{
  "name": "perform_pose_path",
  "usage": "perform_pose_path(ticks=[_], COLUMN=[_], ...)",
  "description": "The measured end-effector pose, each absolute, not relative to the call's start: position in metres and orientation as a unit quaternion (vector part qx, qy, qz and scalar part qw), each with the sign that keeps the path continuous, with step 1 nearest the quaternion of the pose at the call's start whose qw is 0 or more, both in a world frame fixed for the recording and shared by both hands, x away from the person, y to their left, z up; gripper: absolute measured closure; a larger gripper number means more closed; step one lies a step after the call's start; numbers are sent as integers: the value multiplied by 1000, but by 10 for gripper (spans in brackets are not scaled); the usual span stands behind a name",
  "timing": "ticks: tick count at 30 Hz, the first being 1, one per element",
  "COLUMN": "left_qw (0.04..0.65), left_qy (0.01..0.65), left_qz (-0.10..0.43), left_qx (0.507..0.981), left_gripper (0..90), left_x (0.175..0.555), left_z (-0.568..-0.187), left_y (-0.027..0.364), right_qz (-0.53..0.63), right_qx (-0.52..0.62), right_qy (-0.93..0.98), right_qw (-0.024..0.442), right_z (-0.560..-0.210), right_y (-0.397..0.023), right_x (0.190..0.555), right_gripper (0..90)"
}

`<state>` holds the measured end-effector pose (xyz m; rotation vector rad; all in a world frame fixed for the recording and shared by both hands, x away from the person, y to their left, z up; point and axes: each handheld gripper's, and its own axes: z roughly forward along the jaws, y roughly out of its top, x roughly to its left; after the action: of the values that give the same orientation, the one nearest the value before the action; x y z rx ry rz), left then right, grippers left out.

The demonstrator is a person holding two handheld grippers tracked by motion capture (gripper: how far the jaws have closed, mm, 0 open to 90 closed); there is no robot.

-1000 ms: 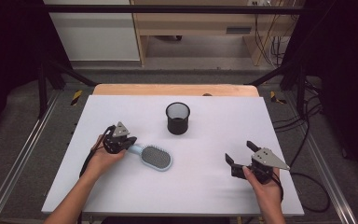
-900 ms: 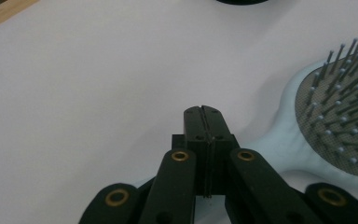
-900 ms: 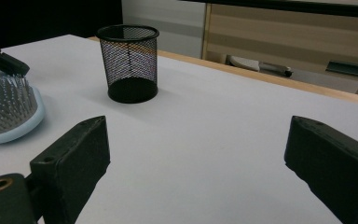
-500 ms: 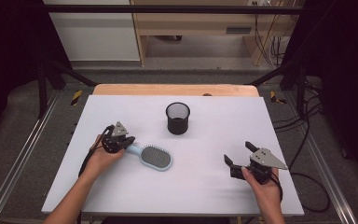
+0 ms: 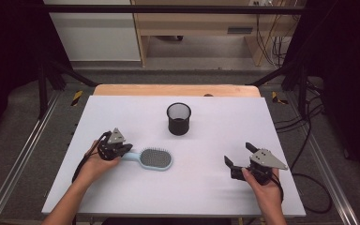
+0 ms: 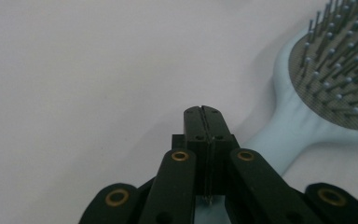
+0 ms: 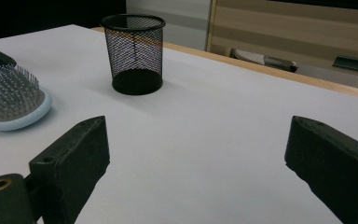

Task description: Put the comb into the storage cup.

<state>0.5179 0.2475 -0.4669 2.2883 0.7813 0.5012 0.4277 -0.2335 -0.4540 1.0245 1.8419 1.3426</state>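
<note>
At the table's left, your left gripper (image 5: 122, 151) is pinched shut beside the hairbrush (image 5: 153, 159); your right gripper (image 5: 238, 158) gapes wide. Grab the light, hard brush by its thin handle (image 6: 284, 126).

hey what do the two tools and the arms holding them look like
Both tools are black. The left tool and right tool each carry a grey three-cornered plate on top and trail a black cable. The left tool's linkage bars have brass-coloured rivets. The right tool's jaws are blocky black pads. Forearms are bare, no sleeves showing.
</note>
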Motion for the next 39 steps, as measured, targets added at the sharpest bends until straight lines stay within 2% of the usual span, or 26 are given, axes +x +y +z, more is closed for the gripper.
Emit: perform_pose_path(ticks=[18, 39], left_qw=[333, 351], left_qy=[284, 279], left_qz=[162, 134], left_qx=[885, 884], left_gripper=[900, 900], left_x=[475, 451], left_z=[-469, -469], left_y=[252, 250], right_qz=[504, 501], right_qx=[390, 388], right_qy=[705, 713], right_qw=[310, 299], right_z=[-456, -457], right_y=[-232, -230], right_x=[429, 428], right_gripper=[65, 65])
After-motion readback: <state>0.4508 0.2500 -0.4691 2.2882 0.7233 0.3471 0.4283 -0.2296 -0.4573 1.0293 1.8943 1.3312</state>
